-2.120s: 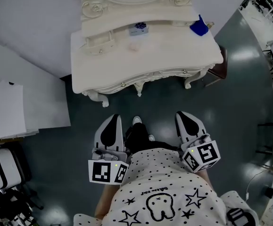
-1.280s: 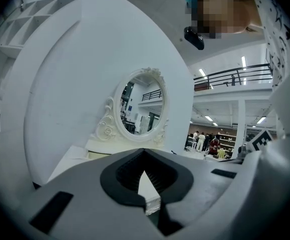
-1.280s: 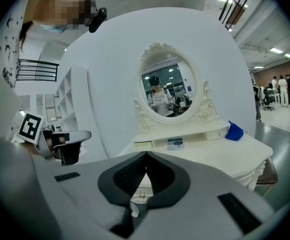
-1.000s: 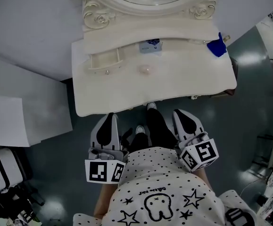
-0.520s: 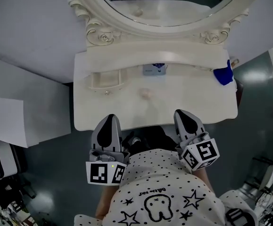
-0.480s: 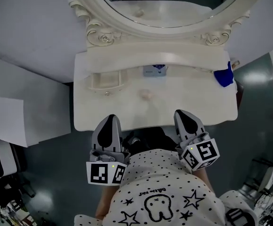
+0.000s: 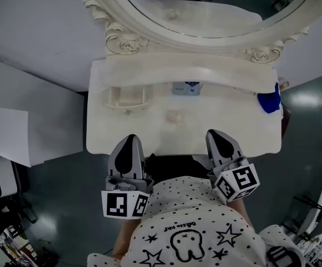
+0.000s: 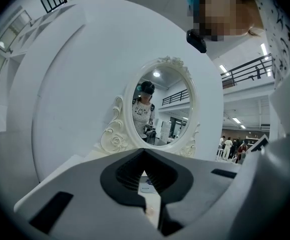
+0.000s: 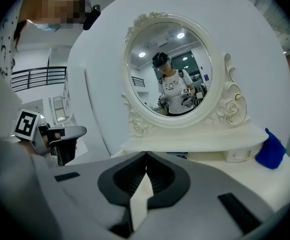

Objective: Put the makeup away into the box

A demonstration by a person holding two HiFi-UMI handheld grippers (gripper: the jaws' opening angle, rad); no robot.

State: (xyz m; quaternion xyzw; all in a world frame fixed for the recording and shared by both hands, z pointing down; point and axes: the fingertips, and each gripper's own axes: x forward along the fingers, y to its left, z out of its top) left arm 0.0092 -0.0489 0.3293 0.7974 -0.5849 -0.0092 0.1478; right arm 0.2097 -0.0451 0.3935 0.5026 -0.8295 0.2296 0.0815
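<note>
Head view: from above the person, facing steeply down, dressing table [image 7: 216,129] mid-frame, left gripper [image 7: 129,142] and right gripper [image 7: 221,136] at the bottom. Both gripper views: low at the table's front edge, close in, facing roughly level along own jaws. All three share the mirror [image 8: 160,109] and the tabletop.

The mirror [image 7: 205,15] is cut off above; the pinkish item [image 7: 173,116] is unidentifiable.
</note>
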